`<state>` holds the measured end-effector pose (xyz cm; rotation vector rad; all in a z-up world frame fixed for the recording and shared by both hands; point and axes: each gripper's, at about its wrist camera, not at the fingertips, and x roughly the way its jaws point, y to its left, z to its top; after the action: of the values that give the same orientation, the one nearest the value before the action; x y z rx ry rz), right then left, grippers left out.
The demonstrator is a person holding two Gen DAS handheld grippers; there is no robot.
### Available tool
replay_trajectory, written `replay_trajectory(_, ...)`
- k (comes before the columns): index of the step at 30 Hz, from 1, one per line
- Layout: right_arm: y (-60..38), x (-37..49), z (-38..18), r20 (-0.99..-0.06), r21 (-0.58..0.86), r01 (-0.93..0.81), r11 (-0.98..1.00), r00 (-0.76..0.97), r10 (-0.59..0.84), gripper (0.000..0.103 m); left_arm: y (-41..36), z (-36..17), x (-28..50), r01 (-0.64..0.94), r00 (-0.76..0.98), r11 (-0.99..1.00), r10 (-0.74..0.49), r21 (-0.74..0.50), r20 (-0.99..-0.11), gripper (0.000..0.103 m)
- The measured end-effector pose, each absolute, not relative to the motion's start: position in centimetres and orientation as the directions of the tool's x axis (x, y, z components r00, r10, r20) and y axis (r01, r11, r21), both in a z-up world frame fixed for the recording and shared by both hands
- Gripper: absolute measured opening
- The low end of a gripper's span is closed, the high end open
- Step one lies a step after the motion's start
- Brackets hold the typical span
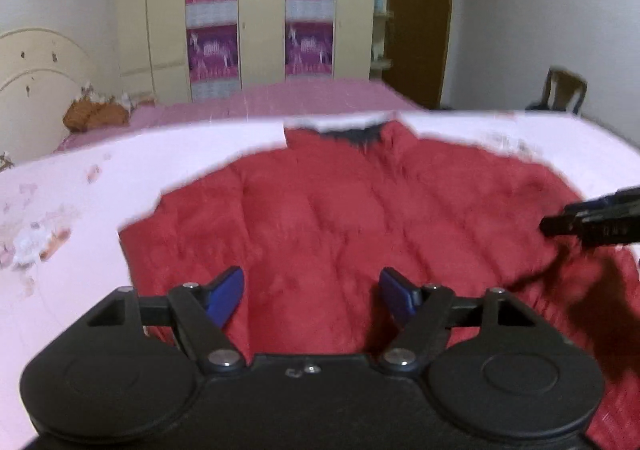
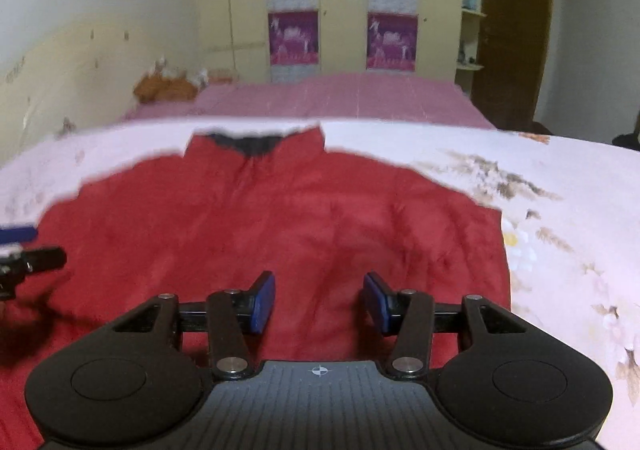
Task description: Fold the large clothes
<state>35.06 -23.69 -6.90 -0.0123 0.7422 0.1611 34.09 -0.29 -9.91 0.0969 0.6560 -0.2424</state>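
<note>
A red quilted jacket (image 1: 340, 217) lies spread flat on a pale floral bedsheet (image 1: 80, 189), its dark-lined collar (image 1: 352, 135) at the far side. My left gripper (image 1: 312, 296) is open and empty above the jacket's near part. My right gripper (image 2: 319, 302) is open and empty above the jacket (image 2: 280, 217) too. The right gripper shows at the right edge of the left wrist view (image 1: 592, 223). The left gripper shows at the left edge of the right wrist view (image 2: 24, 250).
A second bed with a pink cover (image 1: 280, 97) stands behind. A cream wardrobe with purple panels (image 1: 260, 9) lines the far wall. A brown door (image 1: 420, 21) and a chair (image 1: 564, 89) are at the right. A brown stuffed toy (image 1: 94, 113) lies by the headboard.
</note>
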Motion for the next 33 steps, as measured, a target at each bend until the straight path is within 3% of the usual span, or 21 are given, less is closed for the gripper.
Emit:
replay_trajectory(9,-24.8,35.3,-8.2,-0.72,0.057,-0.101,0.993,0.685,0.111,0.048,1.9,-10.5,33.7,0.173,0.768,0.984,-0.111,0.038,-0.631,0.075)
replay_trajectory(11,-25.4,34.4,-7.0,-0.691,0.09,-0.095,0.991,0.711,0.131,0.049,2.9,-9.7,32.5,0.153,0.783,0.988,-0.103,0.029,-0.614,0.086)
replay_trajectory(12,-25.7,33.9,-6.4,-0.68,0.097,-0.089,0.991,0.722,0.131,0.051,3.5,-9.2,31.6,0.144,0.792,0.989,-0.106,0.016,-0.601,0.097)
replay_trajectory(13,-26.2,33.3,-5.9,-0.67,0.105,-0.078,0.991,0.731,0.128,0.083,4.0,-9.0,30.8,0.137,0.795,0.99,-0.105,0.009,-0.597,0.099)
replay_trajectory(14,-26.8,32.6,-5.4,-0.647,0.127,-0.081,0.989,0.749,0.144,0.101,4.4,-8.8,30.0,0.132,0.792,0.991,-0.103,0.003,-0.602,0.099)
replay_trajectory(18,-30.0,30.0,-4.3,-0.63,0.211,-0.07,0.975,0.753,0.19,0.1,6.3,-8.7,26.4,0.096,0.771,0.994,-0.112,-0.06,-0.627,0.098)
replay_trajectory(23,-35.0,25.5,-4.1,-0.63,0.311,0.002,0.951,0.75,0.204,0.078,7.4,-9.0,21.7,0.045,0.744,0.99,-0.122,-0.133,-0.657,0.091)
replay_trajectory(28,-40.3,19.6,-5.1,-0.651,0.433,0.084,0.897,0.718,0.247,0.066,8.0,-9.2,17.1,-0.015,0.72,0.968,-0.163,-0.25,-0.675,0.083)
replay_trajectory(33,-43.9,13.4,-6.3,-0.665,0.515,0.142,0.845,0.688,0.29,0.065,8.2,-9.5,12.6,-0.074,0.715,0.939,-0.185,-0.336,-0.674,0.077)
